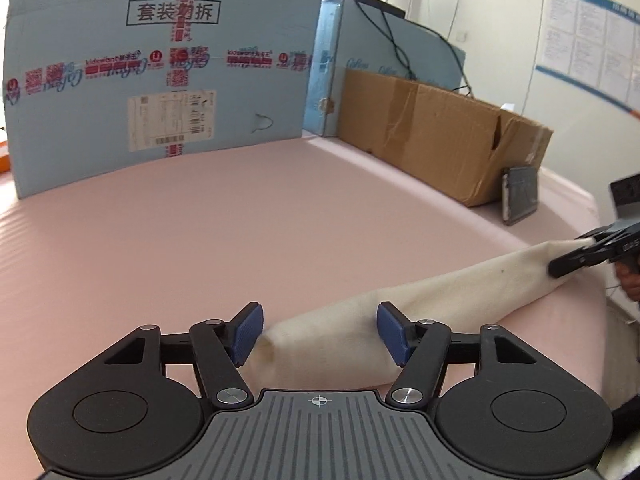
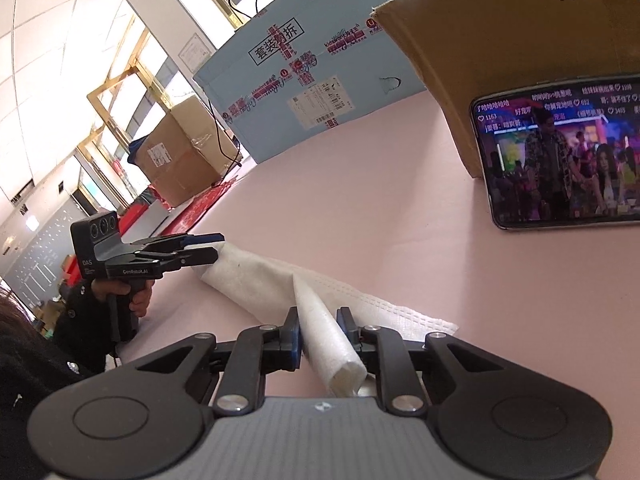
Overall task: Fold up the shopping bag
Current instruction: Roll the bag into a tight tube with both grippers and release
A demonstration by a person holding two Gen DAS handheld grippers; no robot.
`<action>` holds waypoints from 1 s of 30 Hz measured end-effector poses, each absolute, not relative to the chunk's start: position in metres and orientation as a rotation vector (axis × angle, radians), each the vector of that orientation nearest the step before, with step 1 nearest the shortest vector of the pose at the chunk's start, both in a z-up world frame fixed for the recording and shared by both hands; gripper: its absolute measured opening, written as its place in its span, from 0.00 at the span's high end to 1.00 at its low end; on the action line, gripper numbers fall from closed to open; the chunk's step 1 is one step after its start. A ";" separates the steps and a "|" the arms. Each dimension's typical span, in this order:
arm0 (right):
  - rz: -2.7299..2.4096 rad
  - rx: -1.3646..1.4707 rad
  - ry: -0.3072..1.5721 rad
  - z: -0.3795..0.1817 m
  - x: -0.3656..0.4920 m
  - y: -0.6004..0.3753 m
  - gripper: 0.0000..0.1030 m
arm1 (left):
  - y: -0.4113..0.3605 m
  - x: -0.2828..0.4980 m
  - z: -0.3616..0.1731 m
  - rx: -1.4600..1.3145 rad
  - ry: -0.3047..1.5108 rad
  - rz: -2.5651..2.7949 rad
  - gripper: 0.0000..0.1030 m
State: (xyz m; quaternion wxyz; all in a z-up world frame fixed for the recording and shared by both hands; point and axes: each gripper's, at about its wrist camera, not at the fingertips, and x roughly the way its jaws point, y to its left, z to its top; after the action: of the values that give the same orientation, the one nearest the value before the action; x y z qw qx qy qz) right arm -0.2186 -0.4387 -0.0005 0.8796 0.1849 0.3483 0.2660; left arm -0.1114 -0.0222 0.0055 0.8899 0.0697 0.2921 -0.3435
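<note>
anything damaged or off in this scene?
Yes: the brown cardboard box at the back of the pink table has a torn, dented side. A phone leans against it, playing video.

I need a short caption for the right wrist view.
Right gripper pinching the white bag over a pink table, phone nearby.

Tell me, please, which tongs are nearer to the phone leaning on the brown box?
Right. The right tongs are just in front of the phone, to its left; the left tongs are further away along the shopping bag.
</note>
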 end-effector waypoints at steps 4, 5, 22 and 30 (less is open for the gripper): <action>0.484 0.391 0.721 0.001 -0.228 -0.441 0.76 | -0.028 -0.118 0.004 0.231 0.575 -0.656 0.28; 0.470 0.389 0.720 0.002 -0.230 -0.440 0.76 | -0.031 -0.123 0.006 0.251 0.552 -0.645 0.25; 0.406 0.310 0.712 0.005 -0.236 -0.427 0.76 | -0.142 -0.183 0.004 0.529 0.386 -0.754 0.70; 0.142 0.298 0.674 0.008 -0.259 -0.444 0.60 | -0.143 -0.183 -0.001 0.518 0.405 -0.759 0.69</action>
State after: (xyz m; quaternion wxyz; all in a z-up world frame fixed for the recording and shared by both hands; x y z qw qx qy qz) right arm -0.2592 -0.4437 0.0084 0.9304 0.1457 0.3292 0.0694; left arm -0.1832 -0.1432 -0.0014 0.8767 0.2480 0.1939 -0.3636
